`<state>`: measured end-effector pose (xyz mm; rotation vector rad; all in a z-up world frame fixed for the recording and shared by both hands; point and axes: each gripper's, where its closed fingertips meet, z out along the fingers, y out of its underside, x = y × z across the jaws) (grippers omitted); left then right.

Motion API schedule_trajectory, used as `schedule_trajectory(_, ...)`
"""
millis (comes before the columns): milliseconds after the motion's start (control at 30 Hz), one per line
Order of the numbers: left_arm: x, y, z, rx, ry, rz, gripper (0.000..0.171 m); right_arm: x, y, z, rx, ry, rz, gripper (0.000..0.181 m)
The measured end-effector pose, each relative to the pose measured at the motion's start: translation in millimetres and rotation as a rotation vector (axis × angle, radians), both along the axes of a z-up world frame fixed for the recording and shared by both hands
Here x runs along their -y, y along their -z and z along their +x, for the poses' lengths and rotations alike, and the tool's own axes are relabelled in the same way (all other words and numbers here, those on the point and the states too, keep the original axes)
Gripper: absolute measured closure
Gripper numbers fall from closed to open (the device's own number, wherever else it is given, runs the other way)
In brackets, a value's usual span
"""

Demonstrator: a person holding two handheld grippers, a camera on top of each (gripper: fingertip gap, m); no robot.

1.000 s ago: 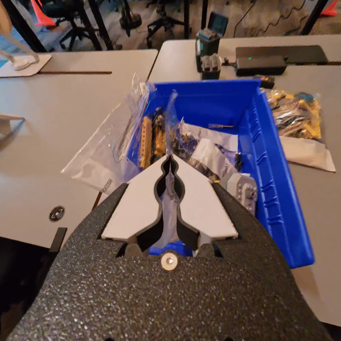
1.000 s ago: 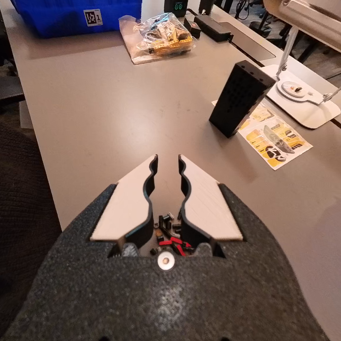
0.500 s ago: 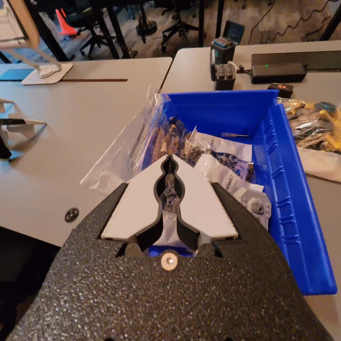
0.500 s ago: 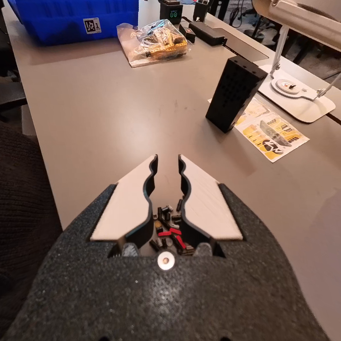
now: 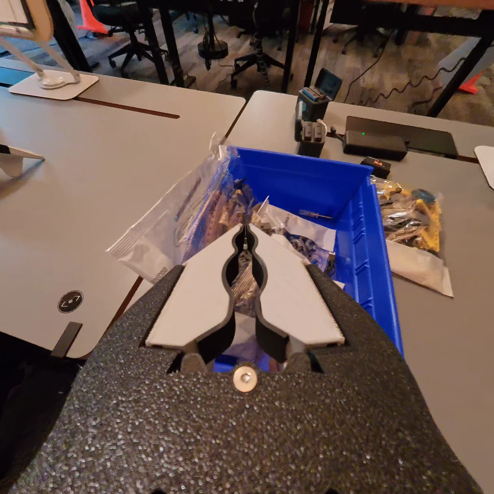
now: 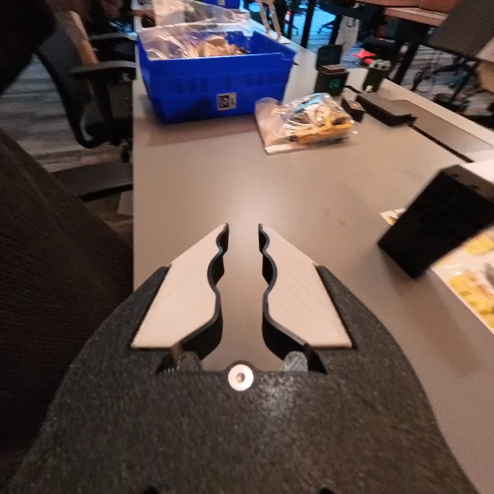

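Over a blue plastic bin [image 5: 366, 240] of bagged parts on grey office tables [image 5: 107, 165], the left gripper [image 5: 245, 227] has its fingers pressed together on a clear plastic bag [image 5: 246, 280]. Farther along the tabletop, the right gripper [image 6: 243, 227] hangs spread and empty above bare laminate, near a black perforated block [image 6: 438, 227]. Desk chairs and cables crowd the carpeted floor behind.

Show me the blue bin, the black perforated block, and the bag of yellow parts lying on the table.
blue bin [image 5: 366, 256], left wrist view, right side wall.
black perforated block [image 6: 438, 227], right wrist view, front face.
bag of yellow parts [image 6: 307, 120], right wrist view, middle of bag.
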<state>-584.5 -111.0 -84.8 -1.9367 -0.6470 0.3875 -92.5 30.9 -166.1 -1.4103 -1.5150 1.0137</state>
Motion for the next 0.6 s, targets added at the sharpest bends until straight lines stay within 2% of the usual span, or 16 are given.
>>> schedule_trajectory(233, -24, 4, 25, -0.027, 0.067, 0.000, 0.168, 39, 15, -27, -0.029, -0.094, -0.068, 0.160)
schedule_trajectory(367, -33, 7, 35, -0.006, 0.117, -0.007, 0.149, 38, 16, -28, -0.052, -0.089, -0.087, 0.160)
schedule_trajectory(467, -35, 15, 42, 0.021, 0.156, -0.042, 0.147, 33, 14, -25, -0.074, -0.082, -0.125, 0.160)
schedule_trajectory(600, -26, 20, 39, -0.004, 0.120, -0.073, 0.123, 29, 9, -21, -0.109, -0.083, -0.174, 0.160)
